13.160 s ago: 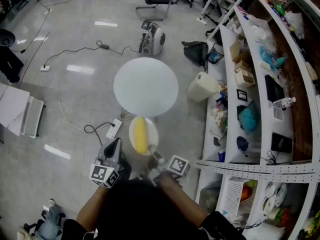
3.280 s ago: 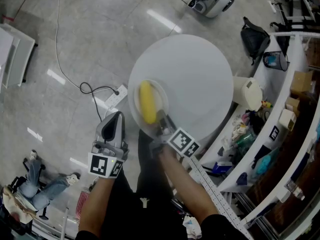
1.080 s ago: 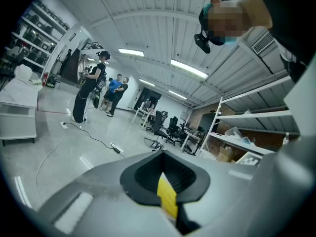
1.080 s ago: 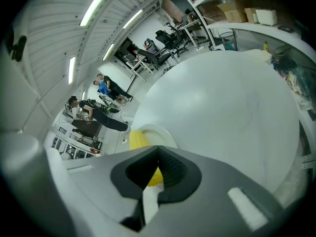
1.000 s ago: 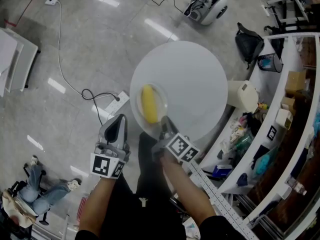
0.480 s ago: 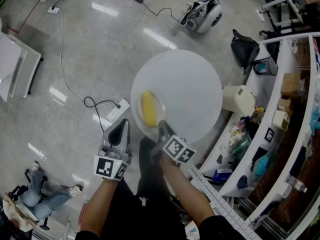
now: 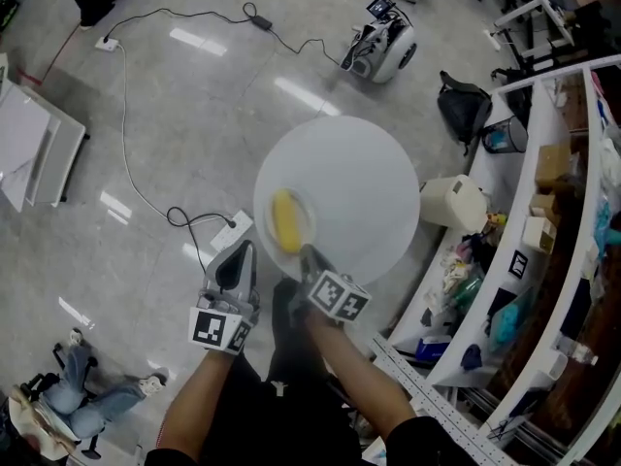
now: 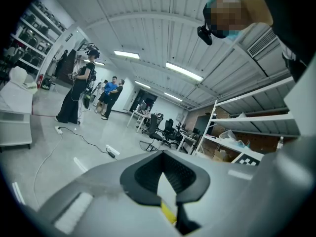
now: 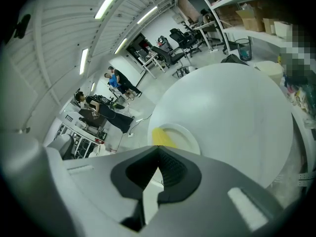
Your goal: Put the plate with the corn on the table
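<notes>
1. In the right gripper view, the right gripper hides the near rim of the round white plate, so I cannot tell whether its tips touch that rim. The head view puts the right gripper just at the plate's near edge.
2. The right gripper's jaws are pressed together to the tips, and nothing shows clamped between them.
3. The left gripper also has its jaws closed on nothing. A yellow sliver low in the slit behind its pads is too cut off to identify.
4. The plate lies on the round white table, in its near-left part, close to the edge.
5. The yellow corn cob lies on the plate with its long axis running near to far and its far end leaning slightly left. Which end is the tip cannot be made out.
6. Only the head view shows both grippers at once. The left gripper is over the floor left of the table, apart from the plate and just near of a white power strip.
7. The right gripper view shows the corn with its near end cut off by the jaws, and the table beyond.
8. The left gripper view looks out across the room instead, where a person in black stands far off.
</notes>
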